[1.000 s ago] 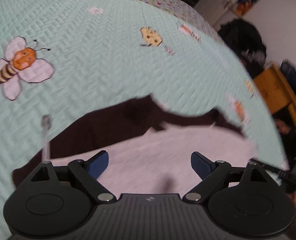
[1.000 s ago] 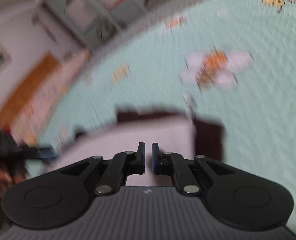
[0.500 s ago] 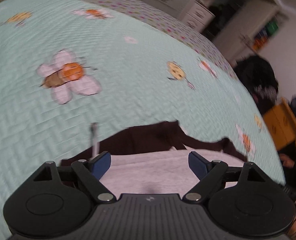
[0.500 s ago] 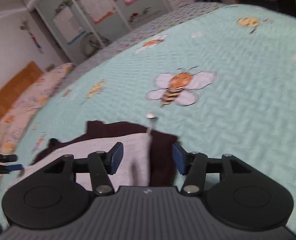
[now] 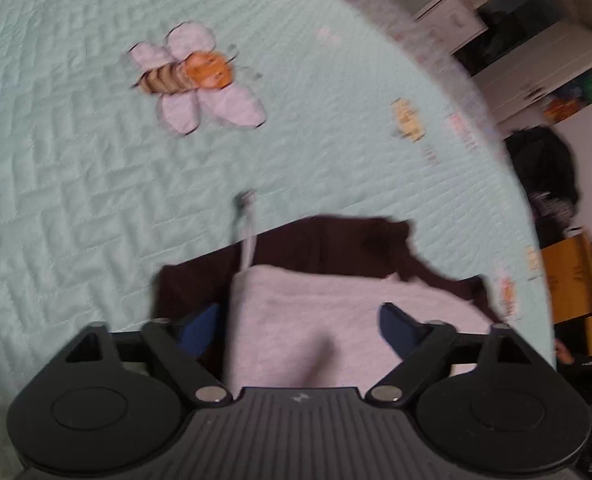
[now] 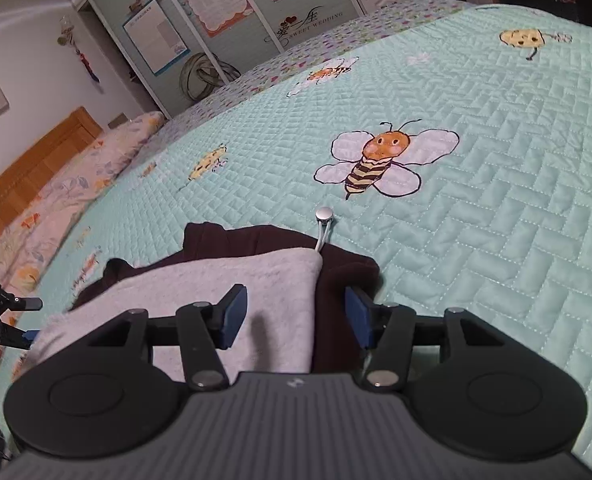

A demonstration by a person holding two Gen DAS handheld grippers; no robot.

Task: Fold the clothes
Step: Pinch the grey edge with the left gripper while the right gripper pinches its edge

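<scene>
My right gripper (image 6: 294,316) was pinched tight a second ago; now it's spread, letting go of the grey garment (image 6: 232,280). That fold is done.

Left wrist view motion-blurred and soft throughout; right wrist view sharp. Even, dim indoor light, faint shadows on the bed quilt (image 6: 496,240). Heavy fisheye bending at edges.

left hand-held gripper (image 5: 298,322) closing — right hand-held gripper (image 6: 294,316) open, empty
</scene>
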